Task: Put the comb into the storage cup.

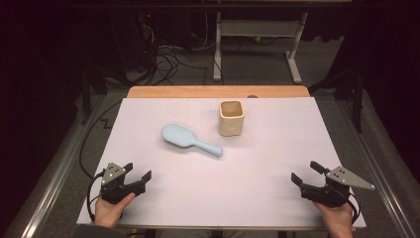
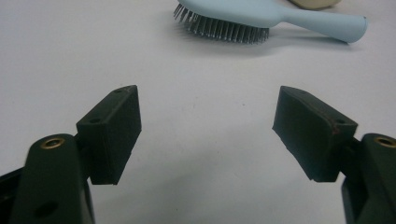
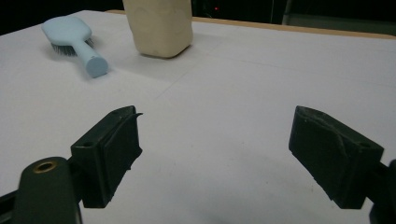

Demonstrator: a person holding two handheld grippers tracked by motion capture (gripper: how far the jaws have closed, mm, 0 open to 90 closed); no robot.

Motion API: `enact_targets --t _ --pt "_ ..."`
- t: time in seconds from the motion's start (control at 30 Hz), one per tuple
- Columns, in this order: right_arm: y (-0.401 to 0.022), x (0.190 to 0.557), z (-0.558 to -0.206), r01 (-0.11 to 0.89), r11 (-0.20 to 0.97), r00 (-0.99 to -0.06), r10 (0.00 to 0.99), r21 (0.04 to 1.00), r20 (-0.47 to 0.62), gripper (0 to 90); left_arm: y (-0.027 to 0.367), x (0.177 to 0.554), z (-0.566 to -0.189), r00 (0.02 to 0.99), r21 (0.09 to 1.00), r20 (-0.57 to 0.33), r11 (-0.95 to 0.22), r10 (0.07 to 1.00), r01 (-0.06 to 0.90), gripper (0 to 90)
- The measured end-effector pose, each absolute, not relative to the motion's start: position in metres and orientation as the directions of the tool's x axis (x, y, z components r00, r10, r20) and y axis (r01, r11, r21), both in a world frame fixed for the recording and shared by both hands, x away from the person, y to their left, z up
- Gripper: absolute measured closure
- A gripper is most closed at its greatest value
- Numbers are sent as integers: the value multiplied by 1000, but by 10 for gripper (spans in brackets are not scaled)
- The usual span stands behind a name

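Now we are holding both tongs, left (image 1: 140,174) and right (image 1: 306,173), wide and empty on the counter (image 1: 277,148). Judging ahead, we are risking the hairbrush (image 1: 190,139) skidding, or nudging the cup (image 1: 231,118).

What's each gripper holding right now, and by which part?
Nothing. The left gripper and right gripper are both open and empty; the hairbrush lies bristles-down on the table, untouched.

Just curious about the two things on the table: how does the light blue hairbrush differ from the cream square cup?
The light blue hairbrush lies flat, bristles down; the cream square cup stands upright, mouth open. The hairbrush is long and low, the cup short and boxy. Both rest untouched on the white table.
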State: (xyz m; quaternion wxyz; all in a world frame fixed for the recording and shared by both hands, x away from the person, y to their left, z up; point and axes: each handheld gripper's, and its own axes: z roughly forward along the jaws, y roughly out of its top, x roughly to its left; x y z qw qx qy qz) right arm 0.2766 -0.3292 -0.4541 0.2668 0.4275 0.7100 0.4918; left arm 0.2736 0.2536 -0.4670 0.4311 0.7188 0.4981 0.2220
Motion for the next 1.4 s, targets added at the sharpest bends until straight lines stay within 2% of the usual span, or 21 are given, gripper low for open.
enact_targets --t 0.93,1.17,1.3,1.4 --pt "-330 274 -452 320 129 -500 865 939 51 171 255 270 -465 359 845 -99 -112 928 523 163" --pt "-329 274 -453 318 136 -509 860 938 48 171 250 270 -464 378 833 -103 -128 920 538 160" --pt "-329 274 -453 320 134 -508 860 938 51 171 249 274 -464 395 815 -148 -115 907 569 159" --pt "-329 274 -453 320 134 -508 860 938 50 172 249 275 -464 417 812 -156 -124 896 571 202"
